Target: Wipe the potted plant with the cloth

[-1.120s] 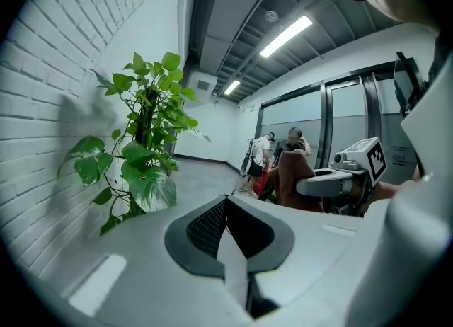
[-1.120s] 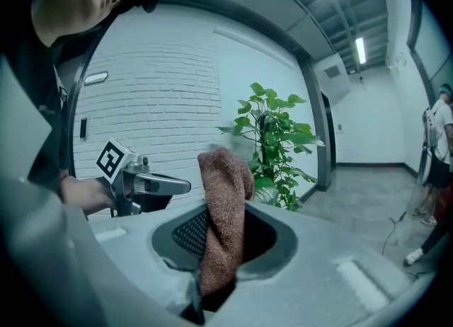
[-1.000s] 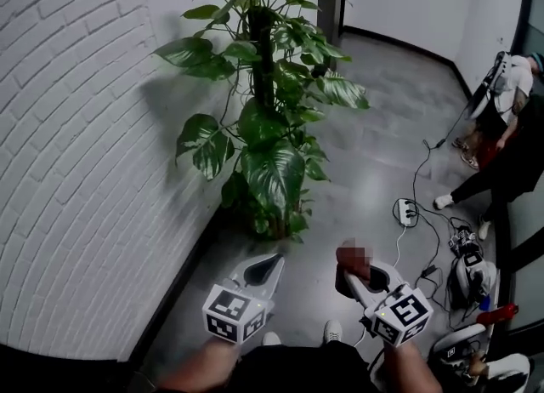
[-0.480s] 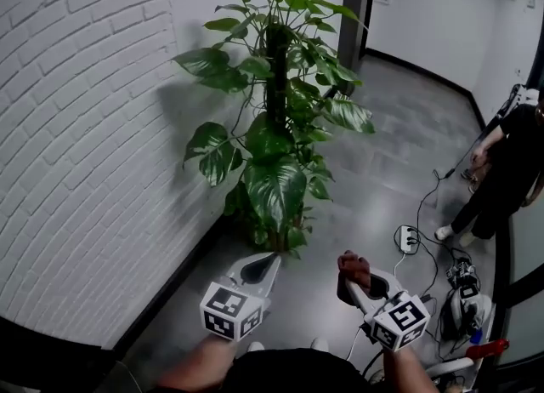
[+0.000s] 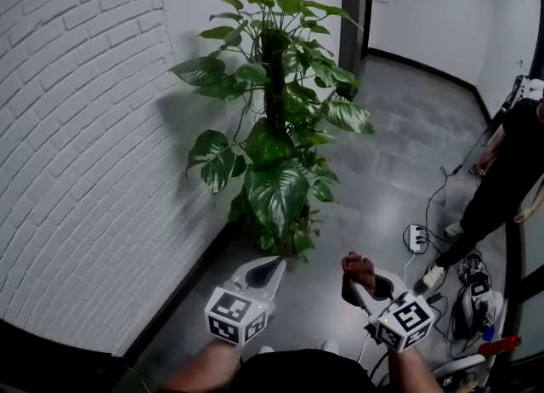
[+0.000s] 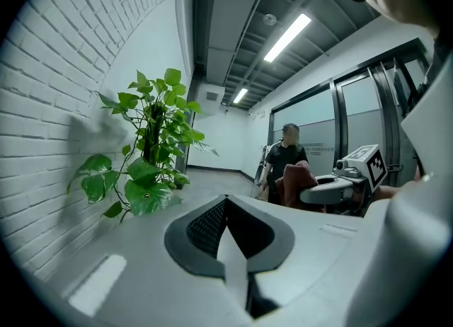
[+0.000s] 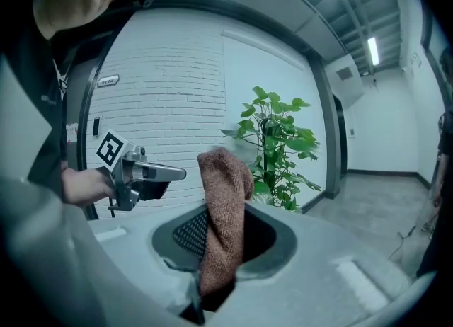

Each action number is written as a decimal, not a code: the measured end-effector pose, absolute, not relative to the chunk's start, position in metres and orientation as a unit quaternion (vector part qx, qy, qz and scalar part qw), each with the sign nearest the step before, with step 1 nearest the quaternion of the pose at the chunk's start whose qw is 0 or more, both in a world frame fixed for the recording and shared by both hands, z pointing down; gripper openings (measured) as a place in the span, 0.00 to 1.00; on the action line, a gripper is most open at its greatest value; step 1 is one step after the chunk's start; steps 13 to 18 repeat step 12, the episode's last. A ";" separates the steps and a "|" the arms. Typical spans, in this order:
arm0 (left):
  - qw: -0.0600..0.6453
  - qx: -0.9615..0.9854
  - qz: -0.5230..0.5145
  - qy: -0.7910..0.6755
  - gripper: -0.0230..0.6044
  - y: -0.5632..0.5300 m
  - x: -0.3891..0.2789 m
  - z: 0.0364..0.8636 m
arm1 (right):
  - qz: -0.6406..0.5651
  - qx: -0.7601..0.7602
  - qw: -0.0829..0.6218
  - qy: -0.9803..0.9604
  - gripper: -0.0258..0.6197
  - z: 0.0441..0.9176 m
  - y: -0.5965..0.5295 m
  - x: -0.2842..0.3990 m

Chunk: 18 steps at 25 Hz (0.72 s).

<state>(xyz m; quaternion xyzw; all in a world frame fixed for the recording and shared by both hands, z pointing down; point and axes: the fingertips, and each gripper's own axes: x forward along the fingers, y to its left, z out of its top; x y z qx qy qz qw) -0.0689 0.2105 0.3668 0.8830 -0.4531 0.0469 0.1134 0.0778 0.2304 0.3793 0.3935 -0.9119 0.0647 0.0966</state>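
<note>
Jaws of the right gripper (image 5: pixel 357 283) pinch the cloth (image 7: pixel 224 198); those of the left gripper (image 6: pixel 226 209) seem pressed together.

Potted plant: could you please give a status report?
Right gripper shut on brown knitted cloth. Left gripper shut, empty. Green leafy potted plant ahead, untouched. Nothing between.

The potted plant (image 5: pixel 274 140) stands just right of the brick wall (image 5: pixel 76 128).

Strip lights (image 6: pixel 287 35) on the ceiling (image 6: pixel 226 7) give an even, cool brightness, and the grey floor (image 5: pixel 382 162) carries a soft sheen. The plant (image 5: pixel 276 119) casts a dull shadow on the white brick wall (image 5: pixel 76 145). Both gripper views bulge, with black rounded corners and soft foregrounds.
</note>
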 end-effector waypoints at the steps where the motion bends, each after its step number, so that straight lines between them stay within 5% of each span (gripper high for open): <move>1: 0.113 0.884 0.047 -0.452 0.06 0.211 -0.069 0.367 | 0.065 0.395 0.096 -0.911 0.14 0.379 0.230 0.078; 18: 0.113 0.885 0.054 -0.448 0.06 0.208 -0.072 0.370 | 0.067 0.397 0.093 -0.911 0.14 0.381 0.229 0.073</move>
